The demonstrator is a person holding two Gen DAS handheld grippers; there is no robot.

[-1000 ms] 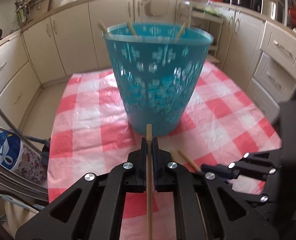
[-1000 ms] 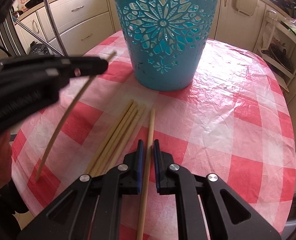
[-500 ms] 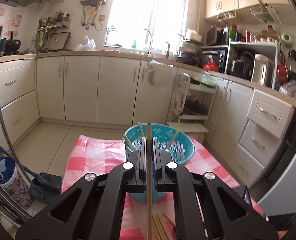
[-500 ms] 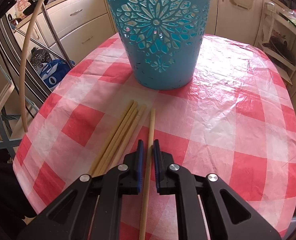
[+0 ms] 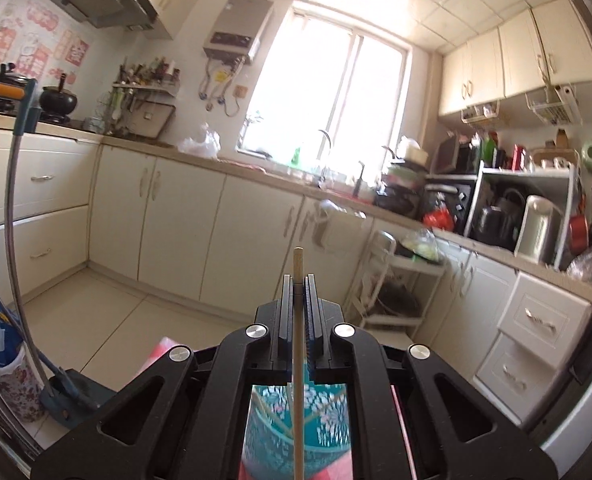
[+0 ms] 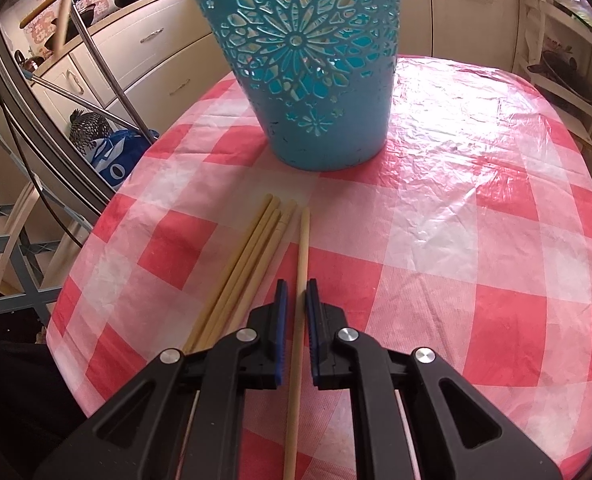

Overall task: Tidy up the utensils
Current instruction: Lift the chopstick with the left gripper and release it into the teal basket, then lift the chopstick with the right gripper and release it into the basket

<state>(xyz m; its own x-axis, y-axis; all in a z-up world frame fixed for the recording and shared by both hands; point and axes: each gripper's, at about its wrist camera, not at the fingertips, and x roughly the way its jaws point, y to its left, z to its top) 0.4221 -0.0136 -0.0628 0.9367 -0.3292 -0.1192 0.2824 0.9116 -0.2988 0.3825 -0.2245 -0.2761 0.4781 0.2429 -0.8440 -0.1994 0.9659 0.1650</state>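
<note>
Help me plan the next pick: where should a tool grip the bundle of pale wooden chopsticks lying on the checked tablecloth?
Grip one outer stick of the bundle of pale wooden chopsticks near mid-length, from above, jaws across it; they lie flat, packed together, aimed at the teal basket.

No text can be read — the pink wall stickers (image 5: 35,44) seemingly carry characters, too blurred to make out.

A red-and-white checked cloth (image 6: 456,240) covers the worktop. Cream cabinets (image 5: 183,216) run under a bright window (image 5: 336,88), with a water heater (image 5: 235,28) on the wall beside it. A black pot (image 5: 57,100) sits at the left, a steel kettle (image 5: 536,224) on the right-hand shelf.
</note>
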